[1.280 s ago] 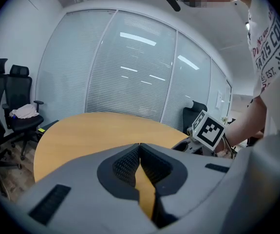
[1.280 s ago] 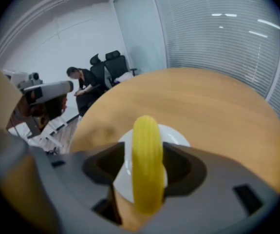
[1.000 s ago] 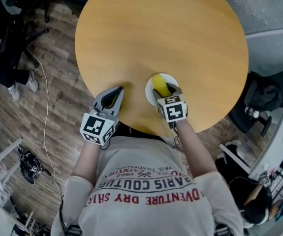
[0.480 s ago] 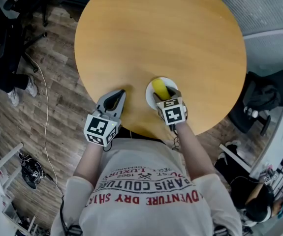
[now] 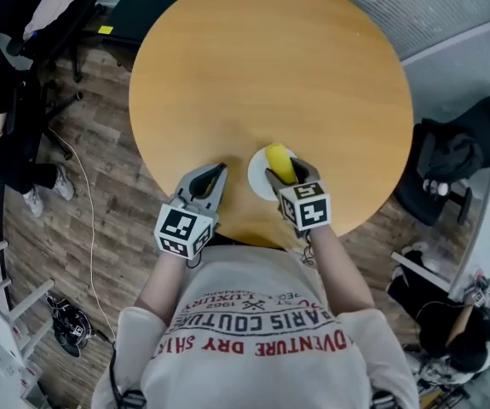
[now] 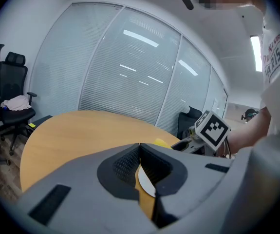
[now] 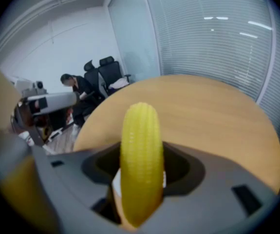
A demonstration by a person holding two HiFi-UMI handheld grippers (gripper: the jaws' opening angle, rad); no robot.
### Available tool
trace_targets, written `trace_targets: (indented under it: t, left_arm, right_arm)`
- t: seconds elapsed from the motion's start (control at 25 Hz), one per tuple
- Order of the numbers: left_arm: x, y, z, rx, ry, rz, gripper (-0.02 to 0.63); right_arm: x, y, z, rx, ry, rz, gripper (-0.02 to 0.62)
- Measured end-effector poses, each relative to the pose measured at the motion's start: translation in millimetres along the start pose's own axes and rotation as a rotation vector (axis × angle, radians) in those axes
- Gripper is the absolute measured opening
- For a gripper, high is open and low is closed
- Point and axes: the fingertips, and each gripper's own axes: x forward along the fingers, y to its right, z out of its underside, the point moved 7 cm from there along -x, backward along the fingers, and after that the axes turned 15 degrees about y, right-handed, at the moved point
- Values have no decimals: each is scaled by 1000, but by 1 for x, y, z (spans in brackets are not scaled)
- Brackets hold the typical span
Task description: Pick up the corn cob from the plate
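A yellow corn cob (image 7: 140, 160) stands upright between the jaws of my right gripper (image 7: 140, 189), which is shut on it. In the head view the corn cob (image 5: 278, 162) is over a small white plate (image 5: 257, 175) near the front edge of the round wooden table (image 5: 270, 75), with the right gripper (image 5: 284, 175) just behind it. My left gripper (image 5: 210, 180) sits to the left of the plate, shut and holding nothing. In the left gripper view its jaws meet at the left gripper (image 6: 140, 152), with the plate (image 6: 144, 182) showing below them.
Office chairs (image 5: 23, 24) stand left of the table on the wood floor, and a dark chair with clothing (image 5: 453, 156) stands to the right. A glass wall with blinds (image 6: 130, 72) runs behind the table. A person (image 7: 76, 89) stands far off near chairs.
The right gripper has risen a little with the corn cob in it. The left gripper has shifted slightly right, toward the plate.
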Motion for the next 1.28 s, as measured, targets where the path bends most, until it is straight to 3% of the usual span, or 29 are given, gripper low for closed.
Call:
trace_targets:
  t: [0.48,0.8,1.0,1.28]
  left_arm:
    - [26,20,-65,161,84,129,35]
    - [45,43,-118,194,176,203,35]
    - [49,66,-135,221,203,265,35]
    - [42,72,-137,226,209,242,35]
  right_arm:
    - [-94,3,-83,39,430,123,262]
    - [-152,3,-110,67,655,209,262]
    - [-176,9,-120,50,737,238,262]
    - [-183,7,-117,47,760,234,262]
